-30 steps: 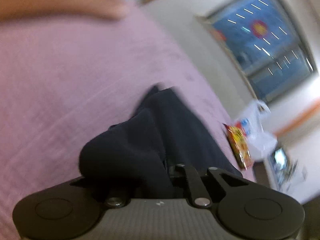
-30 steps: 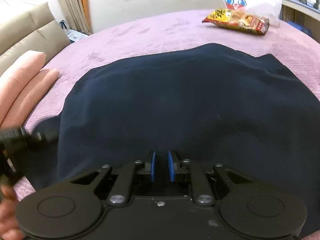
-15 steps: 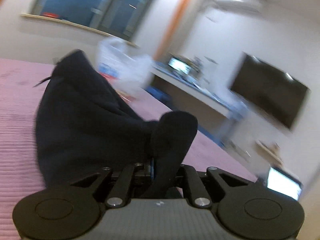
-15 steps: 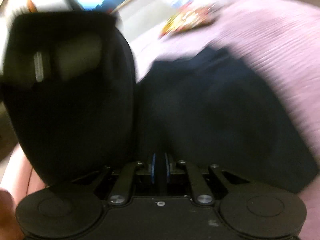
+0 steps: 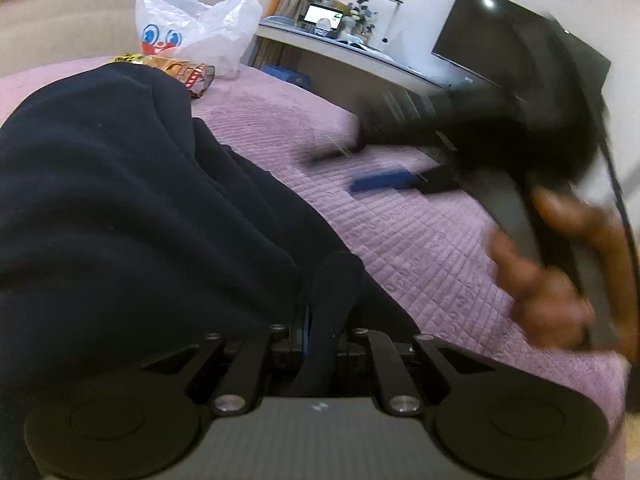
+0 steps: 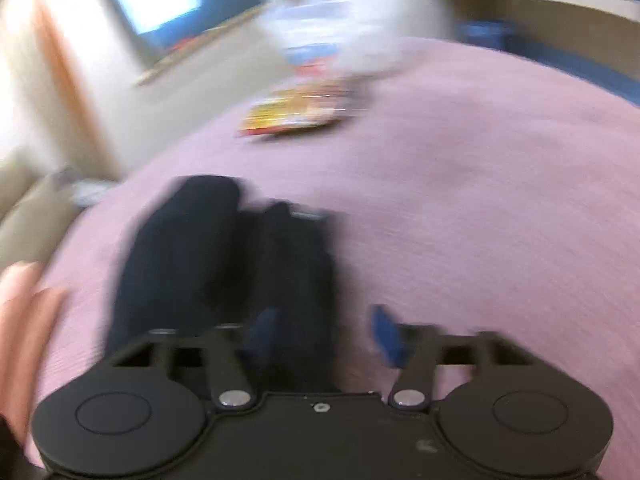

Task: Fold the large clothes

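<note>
A dark navy garment (image 5: pixel 120 200) lies bunched on the purple bedspread (image 5: pixel 420 240). My left gripper (image 5: pixel 320 320) is shut on a fold of it, and the cloth rises between the blue pads. In the blurred right wrist view the garment (image 6: pixel 208 260) looks like a narrow bundle. My right gripper (image 6: pixel 324 332) has its jaws opening over the bundle's near end. Cloth sits by the left pad (image 6: pixel 260 332), and the pads do not press on it. In the left wrist view the right gripper (image 5: pixel 352 168) hovers blurred above the bedspread, held by a hand (image 5: pixel 540 280).
A white plastic bag (image 5: pixel 192 28) and a snack packet (image 5: pixel 180 70) lie at the bed's far side, the packet (image 6: pixel 296 114) beyond the bundle. A desk (image 5: pixel 340 52) and a wall TV (image 5: pixel 520 48) stand past the bed edge. A hand (image 6: pixel 24 320) shows at left.
The right gripper's jaws have spread and released the cloth. The left gripper has swung across and rolled with its fold, and the flat garment is now gathered into a narrower bundle.
</note>
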The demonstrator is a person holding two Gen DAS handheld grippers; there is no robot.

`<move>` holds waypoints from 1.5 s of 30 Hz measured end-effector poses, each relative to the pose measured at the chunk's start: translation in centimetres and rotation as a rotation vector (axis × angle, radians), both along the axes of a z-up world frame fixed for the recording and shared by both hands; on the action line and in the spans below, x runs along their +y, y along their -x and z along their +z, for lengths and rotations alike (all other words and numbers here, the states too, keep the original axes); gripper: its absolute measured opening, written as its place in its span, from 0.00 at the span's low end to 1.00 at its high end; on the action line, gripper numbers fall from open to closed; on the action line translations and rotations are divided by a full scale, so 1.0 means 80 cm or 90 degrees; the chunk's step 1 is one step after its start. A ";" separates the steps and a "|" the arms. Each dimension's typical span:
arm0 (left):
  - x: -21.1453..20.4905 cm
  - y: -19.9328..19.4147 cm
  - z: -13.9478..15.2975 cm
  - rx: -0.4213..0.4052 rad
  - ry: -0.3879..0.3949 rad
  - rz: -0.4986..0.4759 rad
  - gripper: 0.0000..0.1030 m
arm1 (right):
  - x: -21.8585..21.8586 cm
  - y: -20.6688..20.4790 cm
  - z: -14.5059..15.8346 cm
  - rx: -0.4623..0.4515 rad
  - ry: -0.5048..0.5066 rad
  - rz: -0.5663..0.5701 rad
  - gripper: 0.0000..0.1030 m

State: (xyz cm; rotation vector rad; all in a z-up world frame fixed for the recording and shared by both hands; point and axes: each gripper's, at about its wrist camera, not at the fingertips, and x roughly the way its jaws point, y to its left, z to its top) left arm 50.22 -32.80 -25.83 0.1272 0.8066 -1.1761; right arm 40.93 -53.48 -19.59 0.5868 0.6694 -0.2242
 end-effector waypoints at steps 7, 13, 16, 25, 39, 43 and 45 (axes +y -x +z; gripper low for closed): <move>0.015 0.005 0.005 0.006 0.013 0.010 0.09 | -0.021 -0.130 -0.023 -0.012 -0.152 0.163 0.77; 0.021 0.002 0.010 0.024 0.032 0.020 0.09 | -0.042 -0.159 -0.087 -0.020 -0.413 0.173 0.27; 0.017 0.004 0.022 0.026 0.049 0.007 0.09 | -0.042 -0.129 -0.051 -0.078 -0.368 0.162 0.11; -0.018 0.014 0.025 0.061 0.074 -0.038 0.09 | -0.066 -0.072 0.017 -0.073 -0.142 0.075 0.09; 0.054 0.073 0.056 -0.012 0.013 -0.069 0.18 | -0.068 -0.036 -0.029 0.021 -0.123 0.045 0.50; 0.118 0.052 0.109 -0.045 0.038 0.002 0.20 | -0.050 -0.026 0.016 0.011 -0.016 0.104 0.50; 0.134 0.034 0.114 -0.067 0.034 0.050 0.18 | -0.019 -0.030 0.040 -0.002 0.058 0.161 0.50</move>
